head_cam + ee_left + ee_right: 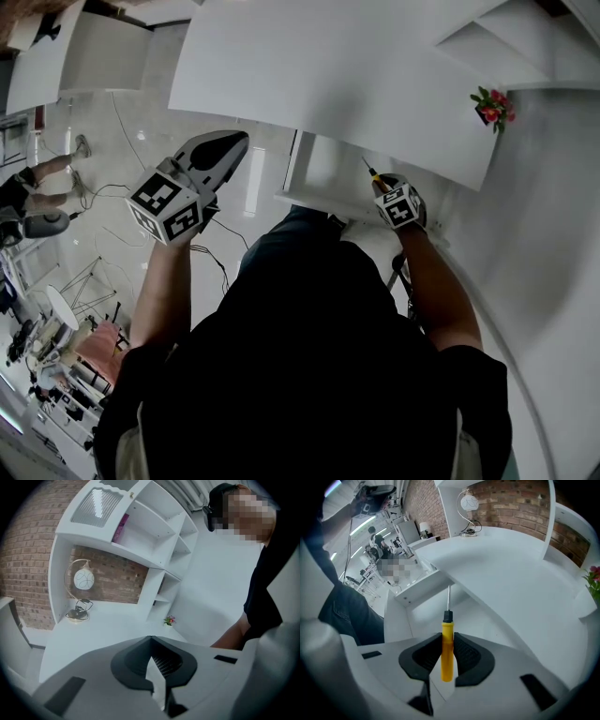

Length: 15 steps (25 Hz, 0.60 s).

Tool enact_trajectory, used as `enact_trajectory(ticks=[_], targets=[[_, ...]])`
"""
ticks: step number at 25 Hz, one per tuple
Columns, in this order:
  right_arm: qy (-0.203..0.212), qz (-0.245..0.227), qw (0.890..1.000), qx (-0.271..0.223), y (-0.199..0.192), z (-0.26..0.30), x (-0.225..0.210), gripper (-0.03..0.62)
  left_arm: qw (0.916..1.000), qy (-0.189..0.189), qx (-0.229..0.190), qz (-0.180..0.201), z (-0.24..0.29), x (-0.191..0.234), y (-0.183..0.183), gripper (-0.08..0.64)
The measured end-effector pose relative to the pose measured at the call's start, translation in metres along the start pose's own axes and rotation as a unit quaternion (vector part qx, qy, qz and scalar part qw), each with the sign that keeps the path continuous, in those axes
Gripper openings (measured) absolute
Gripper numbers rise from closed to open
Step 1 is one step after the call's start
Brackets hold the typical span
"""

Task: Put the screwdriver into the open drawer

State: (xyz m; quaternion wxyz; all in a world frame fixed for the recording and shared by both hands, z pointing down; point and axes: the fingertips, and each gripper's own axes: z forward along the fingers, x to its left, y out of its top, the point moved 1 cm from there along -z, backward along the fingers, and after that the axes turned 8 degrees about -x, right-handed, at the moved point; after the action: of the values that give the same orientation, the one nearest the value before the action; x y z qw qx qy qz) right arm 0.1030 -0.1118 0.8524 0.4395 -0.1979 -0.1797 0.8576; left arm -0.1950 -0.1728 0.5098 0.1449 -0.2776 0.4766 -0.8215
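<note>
A screwdriver (447,651) with a yellow handle and a thin metal shaft is clamped between the pads of my right gripper (448,637), its tip pointing forward. The tip hangs over the open white drawer (423,588), which is pulled out from under the desk. In the head view the right gripper (386,189) holds the screwdriver (373,174) just right of the drawer (319,178). My left gripper (230,145) is raised to the left of the drawer, over the floor. Its jaws meet at the tips with nothing in them, as the left gripper view (151,644) shows.
The curved white desk (356,75) fills the space ahead, with a small pink flower (492,106) at its right end. A round lamp (80,581) and white shelves (159,541) stand against a brick wall. Cables and equipment lie on the floor (103,178) at the left.
</note>
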Motion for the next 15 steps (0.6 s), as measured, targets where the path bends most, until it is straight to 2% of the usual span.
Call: enact_trajectory(ticks=[15], targets=[[0.013, -0.031, 0.999, 0.041, -0.016, 0.04, -0.011, 0.084, 0.9997, -0.003, 0.022, -0.012, 0.014, 0.013, -0.014, 0.017]])
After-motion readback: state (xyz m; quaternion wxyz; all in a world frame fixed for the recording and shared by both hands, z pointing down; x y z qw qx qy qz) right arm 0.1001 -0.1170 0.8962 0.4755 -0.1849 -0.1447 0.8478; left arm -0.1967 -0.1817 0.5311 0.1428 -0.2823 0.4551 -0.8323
